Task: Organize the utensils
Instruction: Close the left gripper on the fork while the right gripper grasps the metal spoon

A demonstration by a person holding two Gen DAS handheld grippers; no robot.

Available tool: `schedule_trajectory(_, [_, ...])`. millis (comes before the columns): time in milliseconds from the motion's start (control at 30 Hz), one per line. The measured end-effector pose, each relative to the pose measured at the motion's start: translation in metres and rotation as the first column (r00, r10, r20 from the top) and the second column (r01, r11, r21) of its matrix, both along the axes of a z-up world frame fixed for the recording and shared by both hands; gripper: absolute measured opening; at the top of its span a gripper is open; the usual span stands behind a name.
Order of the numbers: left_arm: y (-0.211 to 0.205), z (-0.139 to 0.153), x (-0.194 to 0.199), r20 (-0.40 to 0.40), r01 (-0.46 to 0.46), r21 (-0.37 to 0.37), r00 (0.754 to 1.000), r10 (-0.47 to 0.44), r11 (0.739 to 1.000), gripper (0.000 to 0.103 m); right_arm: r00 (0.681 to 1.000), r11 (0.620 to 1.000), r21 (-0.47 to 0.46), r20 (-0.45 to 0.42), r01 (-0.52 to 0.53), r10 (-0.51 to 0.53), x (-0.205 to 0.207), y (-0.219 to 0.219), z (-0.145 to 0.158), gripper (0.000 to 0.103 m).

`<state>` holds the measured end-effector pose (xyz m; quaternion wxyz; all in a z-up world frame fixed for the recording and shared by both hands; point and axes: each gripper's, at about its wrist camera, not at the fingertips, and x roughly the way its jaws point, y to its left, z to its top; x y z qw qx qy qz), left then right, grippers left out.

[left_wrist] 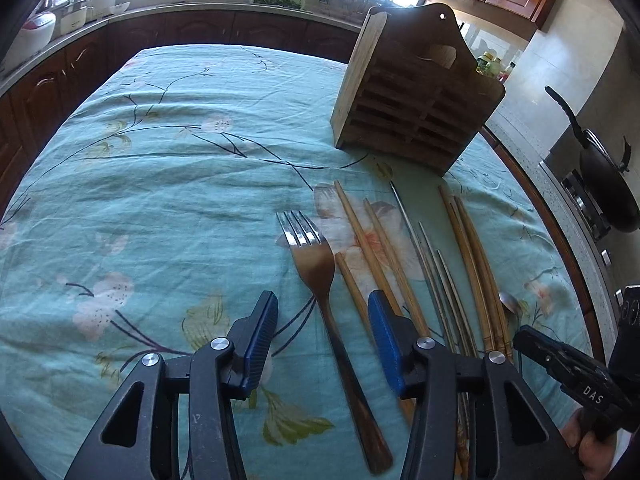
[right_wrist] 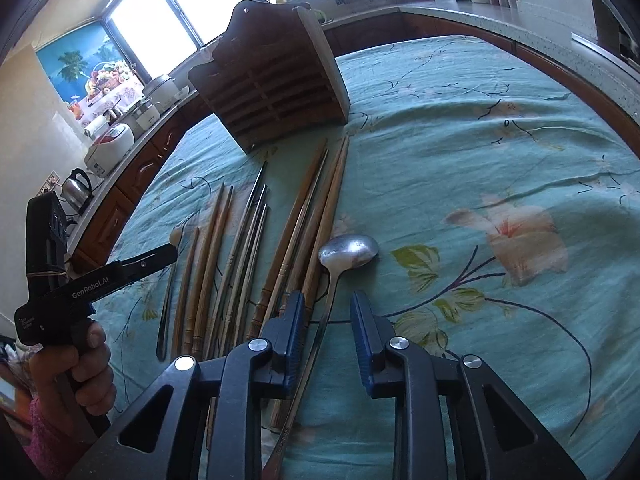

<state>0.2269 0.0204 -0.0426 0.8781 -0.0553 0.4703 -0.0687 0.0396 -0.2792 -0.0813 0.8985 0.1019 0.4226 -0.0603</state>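
Observation:
A wooden utensil holder point(left_wrist: 416, 100) stands at the far side of the table; it also shows in the right wrist view point(right_wrist: 272, 88). A metal fork point(left_wrist: 316, 264) lies on the floral cloth, its handle between the open fingers of my left gripper point(left_wrist: 323, 312). Beside it lie wooden chopsticks point(left_wrist: 372, 248), metal chopsticks point(left_wrist: 432, 256) and bamboo chopsticks point(left_wrist: 472, 256). A metal spoon point(right_wrist: 348, 252) lies at the row's right end, its handle between the open fingers of my right gripper point(right_wrist: 327, 312). Both grippers hover just above the cloth.
The table wears a teal floral cloth point(left_wrist: 160, 200). Kitchen counters with cookers and a kettle point(right_wrist: 78, 190) ring the table. A black wok point(left_wrist: 608, 188) sits on the stove at right. The left gripper's body point(right_wrist: 92, 280) shows in the right wrist view.

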Motion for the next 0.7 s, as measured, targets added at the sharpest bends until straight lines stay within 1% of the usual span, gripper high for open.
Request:
schedule_trajectory(100, [-0.006, -0.006, 0.013, 0.004, 0.011, 0.004, 1.000, -0.011, 1.000, 0.042, 1.000, 1.000, 0.031, -0.002, -0.001, 0.001, 0.005, -0.005, -0.001, 0.019])
schedule_trajectory(133, [-0.011, -0.005, 0.012, 0.006, 0.015, -0.017, 1.000, -0.015, 1.000, 0.041, 1.000, 0.999, 0.035, 0.000, 0.001, -0.001, 0.007, -0.006, -0.001, 0.017])
schedule_trajectory(167, [-0.014, -0.006, 0.013, 0.011, 0.021, -0.019, 1.000, -0.021, 1.000, 0.037, 1.000, 0.999, 0.033, -0.002, 0.003, -0.003, 0.008, -0.008, -0.001, 0.014])
schedule_trajectory(200, [-0.016, -0.007, 0.016, 0.016, 0.023, -0.013, 1.000, -0.023, 1.000, 0.030, 1.000, 1.000, 0.028, -0.003, 0.006, -0.006, 0.010, -0.009, -0.002, 0.008])
schedule_trajectory(233, [-0.018, -0.007, 0.018, 0.019, 0.023, -0.013, 1.000, -0.023, 1.000, 0.024, 1.000, 0.999, 0.036, -0.001, 0.004, -0.004, 0.009, -0.010, -0.002, 0.006])
schedule_trajectory(267, [-0.017, -0.010, 0.020, 0.017, 0.025, -0.019, 1.000, -0.025, 1.000, 0.016, 1.000, 0.999, 0.045, 0.000, 0.004, -0.004, 0.009, -0.012, -0.002, 0.006])
schedule_trajectory(333, [-0.013, -0.011, 0.022, 0.018, 0.030, -0.052, 0.999, -0.029, 0.998, 0.015, 1.000, 0.998, 0.060, 0.005, 0.003, -0.004, 0.007, -0.014, 0.000, 0.004])
schedule_trajectory(367, [-0.013, -0.011, 0.021, 0.020, 0.031, -0.064, 0.999, -0.030, 0.997, 0.012, 1.000, 0.998, 0.069, 0.010, 0.002, -0.003, 0.004, -0.015, 0.001, 0.004])
schedule_trajectory(400, [-0.012, -0.012, 0.021, 0.019, 0.032, -0.070, 0.999, -0.031, 0.997, 0.002, 1.000, 0.997, 0.072, 0.015, -0.001, 0.000, 0.004, -0.014, 0.003, 0.003])
schedule_trajectory(500, [-0.006, -0.005, 0.014, 0.026, 0.036, -0.138, 0.999, -0.032, 0.990, 0.001, 0.999, 0.998, 0.068, 0.039, -0.008, 0.005, -0.001, -0.011, 0.011, 0.003])
schedule_trajectory(700, [0.004, 0.028, -0.009, 0.120, 0.058, -0.213, 0.992, -0.033, 0.975, 0.000, 0.995, 0.999, 0.044, 0.101, -0.021, 0.016, -0.004, -0.002, 0.036, 0.002])
